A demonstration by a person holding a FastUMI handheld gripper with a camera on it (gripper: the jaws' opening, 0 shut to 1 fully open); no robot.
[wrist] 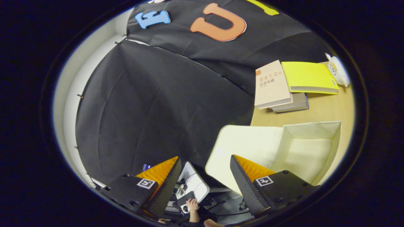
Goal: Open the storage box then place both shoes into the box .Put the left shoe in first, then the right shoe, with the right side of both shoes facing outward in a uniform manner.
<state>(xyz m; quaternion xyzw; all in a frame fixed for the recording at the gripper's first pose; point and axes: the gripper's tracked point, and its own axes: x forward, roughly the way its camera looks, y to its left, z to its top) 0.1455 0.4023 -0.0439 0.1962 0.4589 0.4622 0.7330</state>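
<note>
The cream storage box stands open on the wooden table, just ahead of my right finger. Its lid is flipped outward, lies flat and reaches past the table's edge toward the fingers. The inside of the box looks bare as far as it shows. My gripper is open with a wide gap and nothing between its fingers. It hovers off the table's edge, tilted, with the right finger overlapping the lid's near corner.
A stack of books with a yellow one on top lies on the table beyond the box. A small plush toy sits past them. Below, between the fingers, a person's hand rests by a white device.
</note>
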